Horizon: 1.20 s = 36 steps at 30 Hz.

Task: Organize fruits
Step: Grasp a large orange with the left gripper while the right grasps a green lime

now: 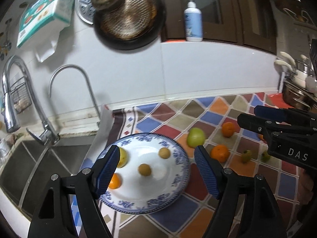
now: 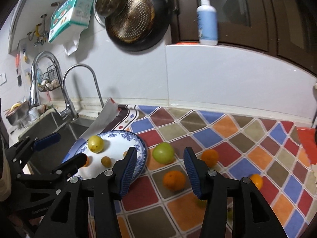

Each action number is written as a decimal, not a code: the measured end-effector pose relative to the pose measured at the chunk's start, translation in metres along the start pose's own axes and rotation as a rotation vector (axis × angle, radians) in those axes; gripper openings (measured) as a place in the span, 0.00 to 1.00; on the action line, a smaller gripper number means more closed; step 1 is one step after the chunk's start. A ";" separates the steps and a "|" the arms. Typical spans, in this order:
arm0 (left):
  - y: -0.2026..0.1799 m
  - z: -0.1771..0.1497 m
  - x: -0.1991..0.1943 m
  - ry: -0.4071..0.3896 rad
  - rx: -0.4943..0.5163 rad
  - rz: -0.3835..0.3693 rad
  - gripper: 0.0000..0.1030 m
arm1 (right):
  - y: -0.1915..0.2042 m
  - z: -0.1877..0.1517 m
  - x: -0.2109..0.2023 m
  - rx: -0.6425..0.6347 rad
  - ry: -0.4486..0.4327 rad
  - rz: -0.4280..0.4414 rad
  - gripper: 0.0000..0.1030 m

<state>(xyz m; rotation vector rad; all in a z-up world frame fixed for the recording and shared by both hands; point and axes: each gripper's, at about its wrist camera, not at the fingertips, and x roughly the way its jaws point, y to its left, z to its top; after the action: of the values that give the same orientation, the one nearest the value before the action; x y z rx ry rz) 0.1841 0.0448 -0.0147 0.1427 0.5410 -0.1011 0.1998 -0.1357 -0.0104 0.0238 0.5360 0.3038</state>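
We hold the left gripper (image 1: 156,170) with fingers spread, empty, above the blue-patterned white china plate (image 1: 178,159). Our right gripper (image 2: 159,171) is likewise spread, empty, above the round orange tangerine (image 2: 174,180) on the checkered worktop (image 2: 237,138).

Kitchen counter covered by a cloth (image 2: 227,138) of coloured diamonds, set against a white tiled wall (image 2: 218,75). At left, a steel sink (image 1: 39,158) with two curved taps (image 2: 79,83). A dark frying pan (image 1: 128,23) and a perforated metal lid hang on the wall. A pump bottle (image 2: 207,19) stands on the ledge below dark wooden cabinets (image 2: 257,15).
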 end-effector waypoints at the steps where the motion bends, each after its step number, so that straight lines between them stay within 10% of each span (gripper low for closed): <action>1: -0.004 0.001 -0.001 -0.006 0.006 -0.011 0.75 | -0.002 -0.001 -0.004 0.000 -0.007 -0.008 0.49; 36: -0.083 -0.027 0.070 0.115 0.209 -0.170 0.76 | -0.087 -0.080 -0.001 0.184 0.192 -0.287 0.49</action>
<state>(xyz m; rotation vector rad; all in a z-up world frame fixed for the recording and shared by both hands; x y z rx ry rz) 0.2188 -0.0370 -0.0825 0.3077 0.6563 -0.3167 0.1823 -0.2237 -0.0876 0.0955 0.7475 -0.0250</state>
